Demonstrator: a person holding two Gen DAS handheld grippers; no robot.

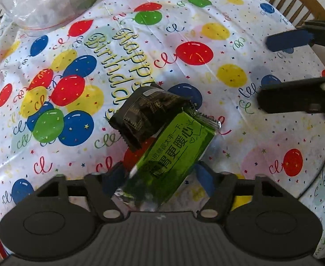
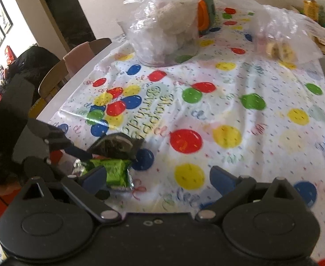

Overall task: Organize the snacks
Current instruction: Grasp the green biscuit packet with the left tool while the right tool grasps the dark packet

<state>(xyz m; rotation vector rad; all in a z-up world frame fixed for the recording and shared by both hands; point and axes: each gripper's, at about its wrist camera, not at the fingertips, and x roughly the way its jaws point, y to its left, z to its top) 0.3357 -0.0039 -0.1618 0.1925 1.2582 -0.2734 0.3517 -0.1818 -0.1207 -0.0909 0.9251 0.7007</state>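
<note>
A green foil snack packet [image 1: 173, 153] lies on the balloon tablecloth between the blue pads of my left gripper [image 1: 160, 175]. The jaws stand around the packet's near end, and I cannot tell whether they press it. A black snack packet [image 1: 143, 113] lies just beyond it, touching its far end. In the right wrist view both the green packet [image 2: 111, 173] and the black packet [image 2: 116, 146] lie at lower left, with the left gripper [image 2: 82, 161] around the green one. My right gripper [image 2: 158, 179] is open and empty, to the right of the packets; it also shows in the left wrist view [image 1: 275, 71].
A clear plastic bowl with bagged snacks [image 2: 162, 31] stands at the far middle of the table. A clear bag with biscuits [image 2: 282, 37] lies at far right. A crumpled clear bag [image 1: 42, 2] shows at top left. Wooden chairs [image 2: 53, 77] line the table's left edge.
</note>
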